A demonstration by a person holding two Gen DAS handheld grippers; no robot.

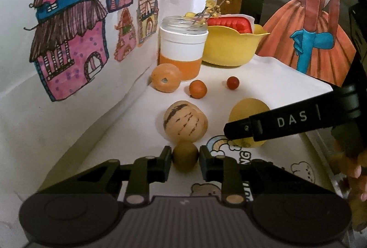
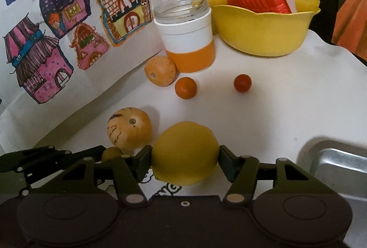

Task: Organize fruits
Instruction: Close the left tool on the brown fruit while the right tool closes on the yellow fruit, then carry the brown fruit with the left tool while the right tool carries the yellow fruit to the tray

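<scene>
Two tongs grasp fruit: left (image 1: 185, 159) an olive ball (image 1: 185, 159) (small), right (image 2: 185, 162) a lemon (image 2: 184, 152).

In the left wrist view, the large yellow fruit (image 1: 248, 110) is partly hidden behind the black finger of the right tool (image 1: 238, 128), which crosses its lower half. A hand (image 1: 357, 170) at the right edge is blurred and cut off. The cartoon print (image 1: 240, 154) on the bench beside that fruit is mostly covered, so its lettering cannot be read.

In the right wrist view, left of the yellow fruit, the small brownish fruit (image 2: 111, 154) shows only its top behind the tool's linkage. To the fruit's right, a metal tray (image 2: 339, 160) is cut off by the picture's edge. Behind it, the red item (image 2: 257, 1) in the yellow bowl (image 2: 263, 30) is half sunk; what it is cannot be told.
</scene>
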